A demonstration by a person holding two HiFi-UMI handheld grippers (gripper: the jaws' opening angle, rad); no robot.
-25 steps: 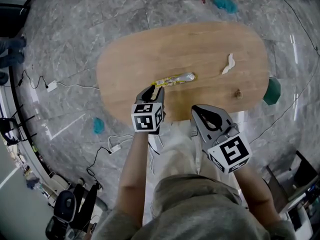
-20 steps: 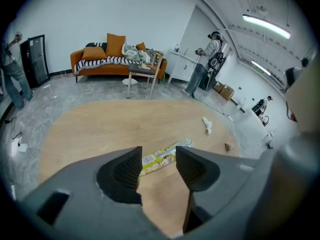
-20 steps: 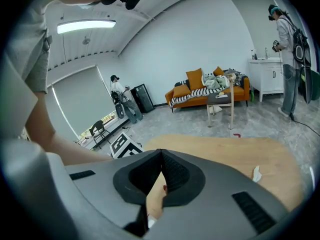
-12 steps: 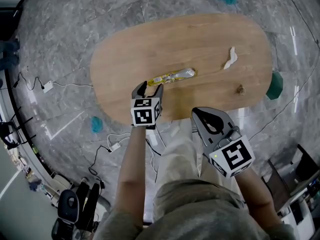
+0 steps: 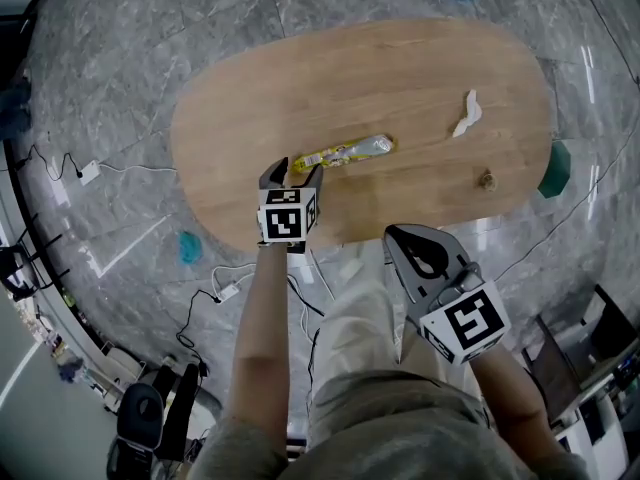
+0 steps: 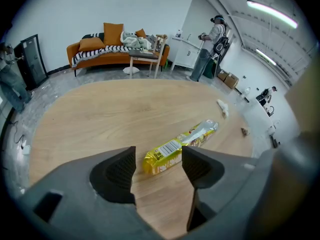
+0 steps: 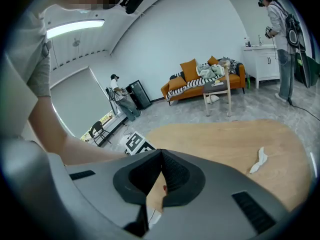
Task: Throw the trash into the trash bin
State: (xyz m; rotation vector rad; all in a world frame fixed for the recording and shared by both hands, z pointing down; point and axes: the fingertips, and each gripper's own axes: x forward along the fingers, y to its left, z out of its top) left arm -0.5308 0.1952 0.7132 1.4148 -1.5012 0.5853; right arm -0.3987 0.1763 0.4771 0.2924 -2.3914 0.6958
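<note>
Three trash bits lying on table: wrapper, tissue, brown scrap. Wrapper's long axis running away from left gripper, slanting right. Its barcode end is nearest, lining up with jaw gap just past tips. Left gripper sitting much nearer wrapper than right gripper. Left jaws just been opening, now standing wide, gripping nothing, pads not touching wrapper. Right jaws pressing together, holding nothing, hanging well apart from wrapper. Bin showing in no view.

No legible text; barcode on yellow wrapper, digits unreadable.
</note>
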